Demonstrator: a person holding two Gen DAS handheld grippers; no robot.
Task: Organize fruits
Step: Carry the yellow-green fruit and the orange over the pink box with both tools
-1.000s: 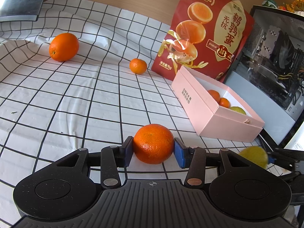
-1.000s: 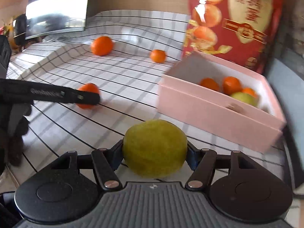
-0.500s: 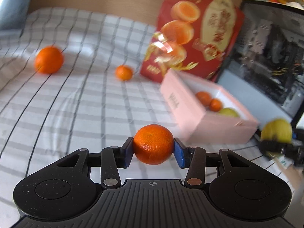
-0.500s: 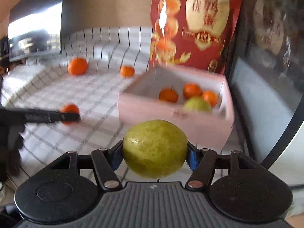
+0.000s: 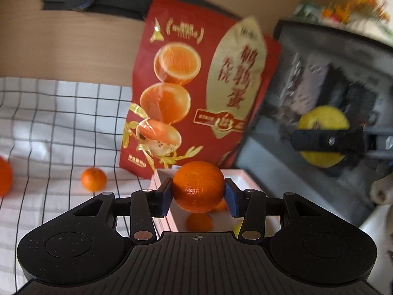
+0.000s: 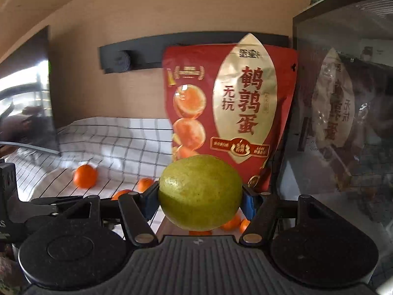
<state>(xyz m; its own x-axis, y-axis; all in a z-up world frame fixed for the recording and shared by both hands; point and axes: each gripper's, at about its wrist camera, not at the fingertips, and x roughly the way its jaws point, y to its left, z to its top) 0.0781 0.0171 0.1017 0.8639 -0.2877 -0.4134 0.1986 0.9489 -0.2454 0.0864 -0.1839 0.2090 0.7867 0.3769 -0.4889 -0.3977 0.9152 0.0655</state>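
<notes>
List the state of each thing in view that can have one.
Left gripper: shut on the round orange mandarin, held above the pink box.
Right gripper: shut on the yellow-green citrus fruit.
Pink cardboard box: open, fruit inside.
Red foil snack bag: upright.

A tan wood-panel wall (image 6: pixel 196 12) fills the back, with a black bar-shaped fixture (image 6: pixel 137 55) mounted on it at about 11 o'clock. A white cloth with a black grid (image 5: pixel 49 127) covers the surface at 9 o'clock. At 3 o'clock stands a dark glass-sided case (image 6: pixel 343 110), reflective and partly blurred.
</notes>
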